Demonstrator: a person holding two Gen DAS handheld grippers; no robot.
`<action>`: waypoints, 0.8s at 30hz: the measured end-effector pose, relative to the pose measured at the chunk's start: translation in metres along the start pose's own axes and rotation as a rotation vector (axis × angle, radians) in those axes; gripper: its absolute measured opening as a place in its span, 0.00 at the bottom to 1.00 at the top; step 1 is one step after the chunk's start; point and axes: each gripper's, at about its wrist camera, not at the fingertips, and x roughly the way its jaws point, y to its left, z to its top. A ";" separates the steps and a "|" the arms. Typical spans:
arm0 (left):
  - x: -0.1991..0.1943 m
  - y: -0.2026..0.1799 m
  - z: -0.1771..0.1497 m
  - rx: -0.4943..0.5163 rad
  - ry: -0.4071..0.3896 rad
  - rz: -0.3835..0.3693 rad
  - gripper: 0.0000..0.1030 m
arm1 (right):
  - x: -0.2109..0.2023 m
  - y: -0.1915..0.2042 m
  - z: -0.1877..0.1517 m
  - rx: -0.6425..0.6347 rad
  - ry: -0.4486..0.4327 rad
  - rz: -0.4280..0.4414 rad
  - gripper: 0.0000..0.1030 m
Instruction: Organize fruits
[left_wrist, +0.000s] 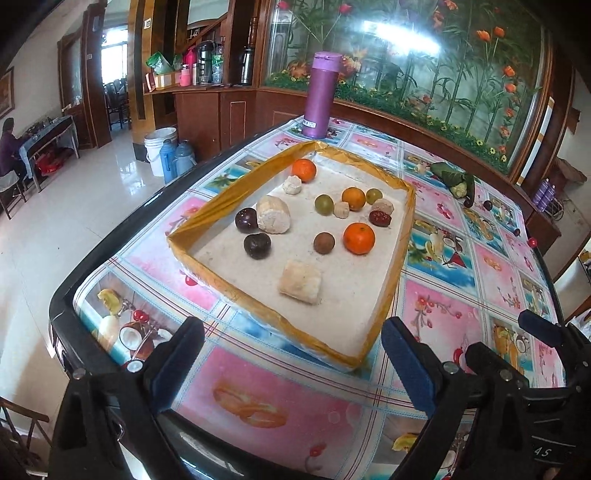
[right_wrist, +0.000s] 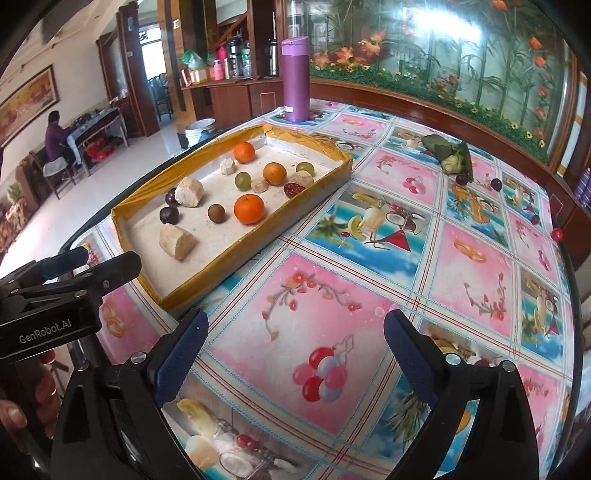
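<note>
Hovering low over the counter (right_wrist: 369, 258), both grippers' jaws wide and empty, fruit gathered in the tray (left_wrist: 207, 218) mid-frame, strays upper right.

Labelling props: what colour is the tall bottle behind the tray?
Purple, lid included: the bottle shows best in the right wrist view, upright past the tray.

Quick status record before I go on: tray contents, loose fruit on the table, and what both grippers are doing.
tray: shallow, yellow-taped rim, on the patterned tablecloth
in tray: three oranges, two green grapes, dark round fruits, a red date, pale chunks
outside tray: leaf-wrapped bundle and small dark and red fruits at the far right
purple bottle: upright behind tray
left gripper: fingers open, empty
right gripper: fingers open, empty
</note>
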 end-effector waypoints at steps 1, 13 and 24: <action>0.000 0.000 0.000 0.011 0.000 0.003 0.95 | -0.003 0.001 -0.001 0.008 -0.010 -0.009 0.94; -0.015 -0.002 -0.001 0.103 -0.087 0.121 0.99 | -0.007 0.006 -0.006 0.066 0.001 -0.068 0.95; -0.022 -0.004 -0.003 0.154 -0.111 0.116 0.99 | -0.009 0.011 -0.008 0.057 0.009 -0.076 0.95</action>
